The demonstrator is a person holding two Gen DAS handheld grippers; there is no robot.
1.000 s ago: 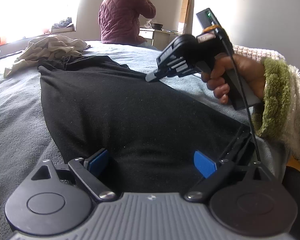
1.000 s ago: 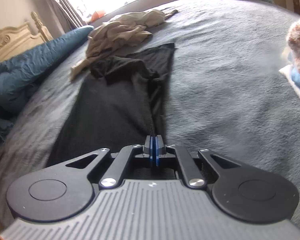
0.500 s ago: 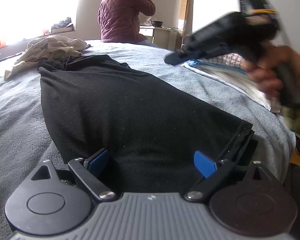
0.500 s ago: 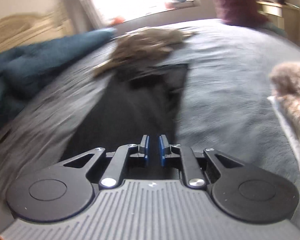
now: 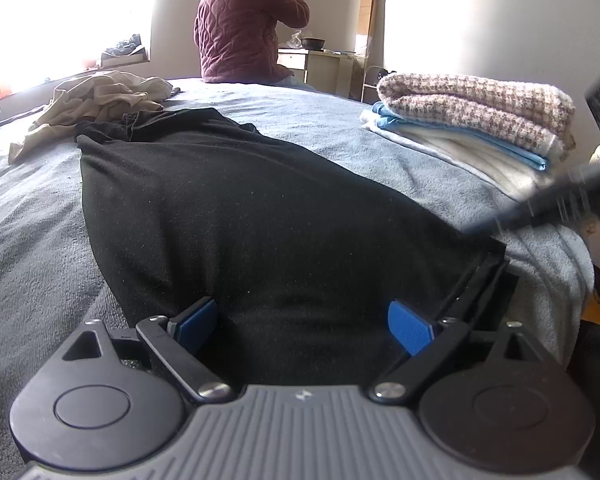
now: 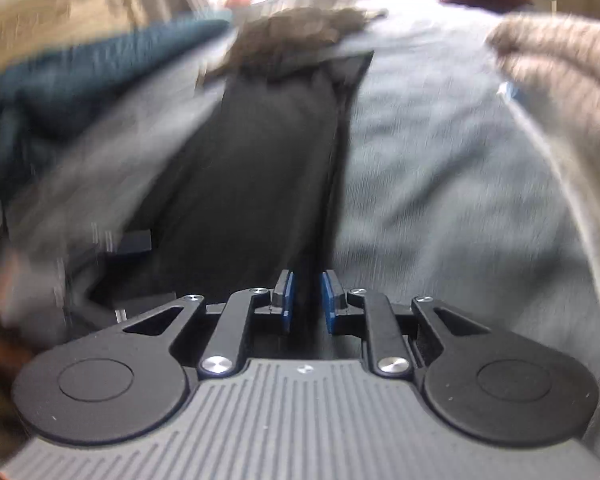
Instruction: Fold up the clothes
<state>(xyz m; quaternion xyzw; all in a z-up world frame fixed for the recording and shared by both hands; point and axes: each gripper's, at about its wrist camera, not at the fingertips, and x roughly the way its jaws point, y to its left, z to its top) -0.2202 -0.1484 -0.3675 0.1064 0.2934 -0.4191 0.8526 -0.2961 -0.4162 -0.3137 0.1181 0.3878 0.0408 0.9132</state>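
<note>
Since a second ago the right gripper [image 6: 305, 300] has swung off the black garment [image 5: 260, 220] toward its right hem, fingers parting from shut, pads pressing nothing; largest, the grey bed [image 5: 28, 216] carries that garment lengthwise; right of the garment sits a folded stack [image 5: 472, 120]; behind it, crumpled beige clothes [image 5: 100, 100]; the left gripper [image 5: 300, 320] hovers over its near hem, fingers wide apart.

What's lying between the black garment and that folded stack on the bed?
Only bare grey bed cover separates the black garment from the folded stack, clearest in the left wrist view. The blurred right claw crosses the near end of that strip.
</note>
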